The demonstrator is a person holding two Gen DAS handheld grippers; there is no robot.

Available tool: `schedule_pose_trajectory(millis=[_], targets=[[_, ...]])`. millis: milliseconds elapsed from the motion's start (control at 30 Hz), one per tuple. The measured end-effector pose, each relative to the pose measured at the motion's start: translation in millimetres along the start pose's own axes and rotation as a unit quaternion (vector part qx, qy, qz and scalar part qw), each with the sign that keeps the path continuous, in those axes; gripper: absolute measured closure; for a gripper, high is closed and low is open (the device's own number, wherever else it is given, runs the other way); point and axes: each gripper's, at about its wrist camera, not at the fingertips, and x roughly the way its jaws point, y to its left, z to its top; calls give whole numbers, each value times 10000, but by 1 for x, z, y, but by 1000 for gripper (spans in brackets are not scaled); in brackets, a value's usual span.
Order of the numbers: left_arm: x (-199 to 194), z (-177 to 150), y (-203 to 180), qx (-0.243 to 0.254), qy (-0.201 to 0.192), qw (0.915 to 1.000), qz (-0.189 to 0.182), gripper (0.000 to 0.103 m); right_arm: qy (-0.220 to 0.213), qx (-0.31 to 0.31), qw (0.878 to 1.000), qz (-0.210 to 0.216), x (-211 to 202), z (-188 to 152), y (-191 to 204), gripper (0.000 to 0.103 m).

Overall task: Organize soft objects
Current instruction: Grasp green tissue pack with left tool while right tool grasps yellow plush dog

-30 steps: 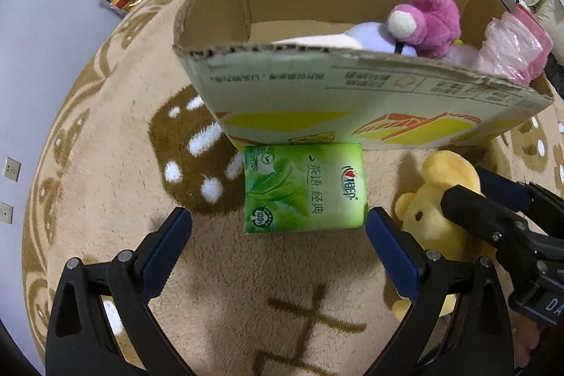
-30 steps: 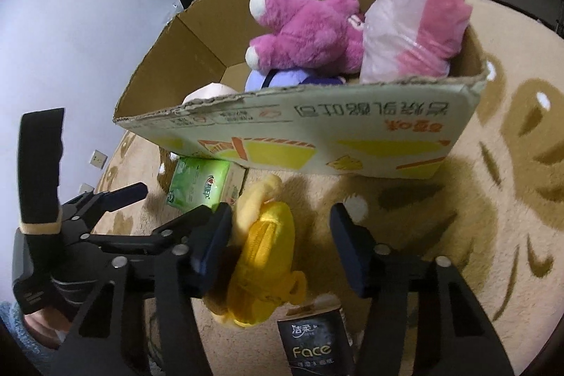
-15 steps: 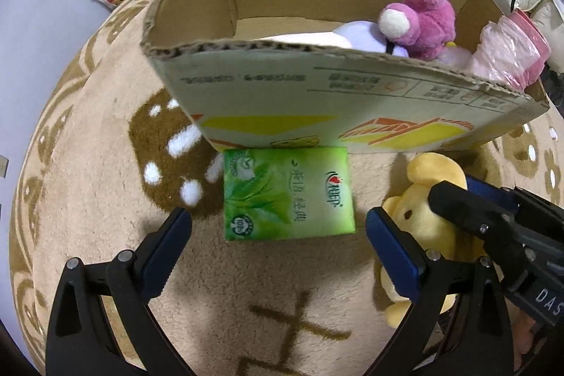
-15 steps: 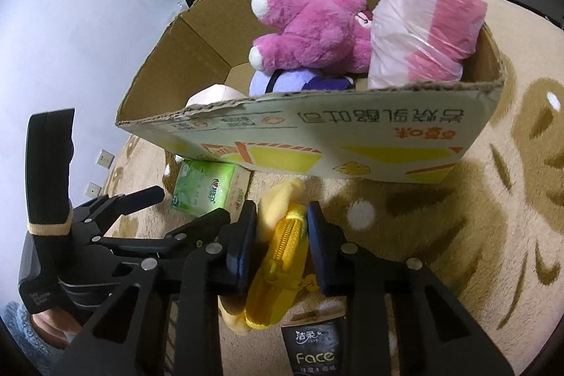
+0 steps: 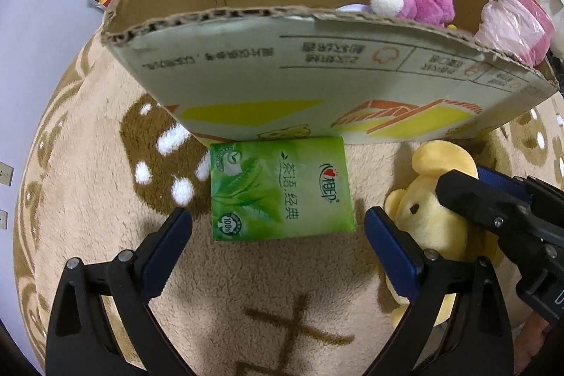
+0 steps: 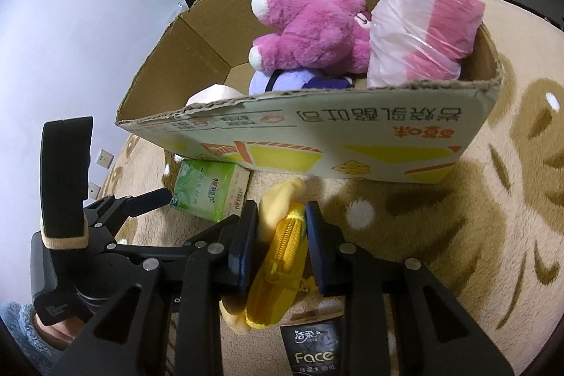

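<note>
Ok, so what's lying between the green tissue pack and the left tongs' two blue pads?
Nothing but bare beige plush rug. In the left wrist view the green tissue pack lies just beyond the left tongs, whose pads sit wide apart and are narrowing.

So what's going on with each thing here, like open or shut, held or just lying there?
Right gripper: shut on the yellow plush toy.
Left gripper: open, jaws closing, nothing pressed, green tissue pack just ahead.
Green tissue pack: flat on the rug, against the box.
Cardboard box: open-topped.
Pink plush: lying in the box.
Pink bag: standing in the box.
Black tissue pack: on the rug.
</note>
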Motion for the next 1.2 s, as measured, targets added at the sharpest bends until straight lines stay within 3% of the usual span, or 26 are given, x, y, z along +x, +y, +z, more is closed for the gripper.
schedule_pose_trajectory(millis=[267, 800, 1200], targets=[[9, 1, 6, -38, 62, 9999, -118, 29, 8, 26, 10000, 17, 1, 0, -1, 74], [-8, -6, 13, -129, 14, 9999, 0, 29, -24, -163, 9998, -96, 1, -4, 3, 80], [-51, -17, 5, 0, -349, 9992, 190, 29, -433, -468, 9974, -334, -21, -16, 17, 82]])
